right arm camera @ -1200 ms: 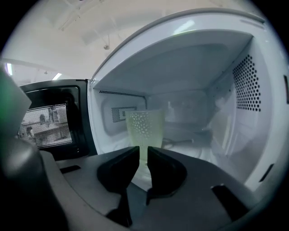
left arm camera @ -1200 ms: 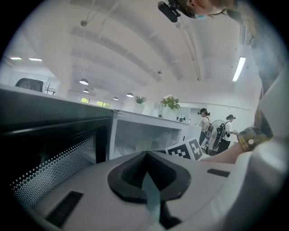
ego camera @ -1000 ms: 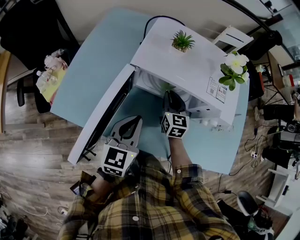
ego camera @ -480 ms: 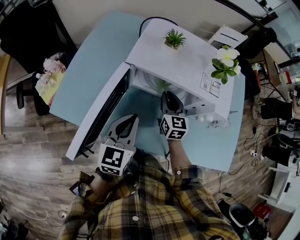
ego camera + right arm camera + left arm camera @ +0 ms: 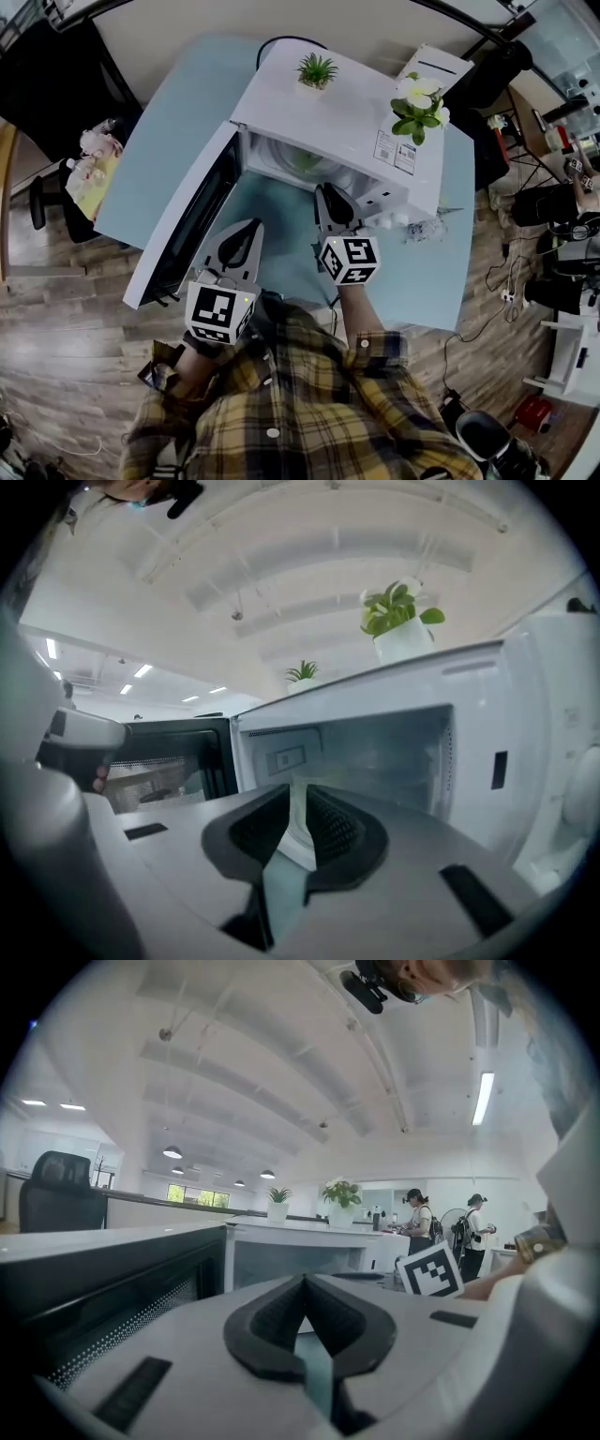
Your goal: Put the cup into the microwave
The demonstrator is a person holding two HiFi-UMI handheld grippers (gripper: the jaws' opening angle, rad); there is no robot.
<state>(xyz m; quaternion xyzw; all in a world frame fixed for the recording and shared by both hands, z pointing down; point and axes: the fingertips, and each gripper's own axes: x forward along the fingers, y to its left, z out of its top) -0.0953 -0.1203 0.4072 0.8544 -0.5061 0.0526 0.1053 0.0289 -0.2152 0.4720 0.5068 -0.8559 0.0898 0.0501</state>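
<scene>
Lifted slightly since the earlier frame, the right hand-held gripper [image 5: 323, 195] hung at the mouth of the open microwave [image 5: 328, 112], its jaws a sliver apart on nothing. The left hand-held gripper [image 5: 253, 227] was pressed together above the desk [image 5: 187, 122]. A pale green shape inside the cavity was probably the cup [image 5: 305, 161]. It was likely light, rigid and slick, and best pinched across its rim.

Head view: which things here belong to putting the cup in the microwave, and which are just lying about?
Job: microwave, its open door, pale green thing inside (likely the cup), right tongs, left tongs.
Lying about: spiky plant, flowering plant, white box behind, pink and yellow clutter at left.
</scene>
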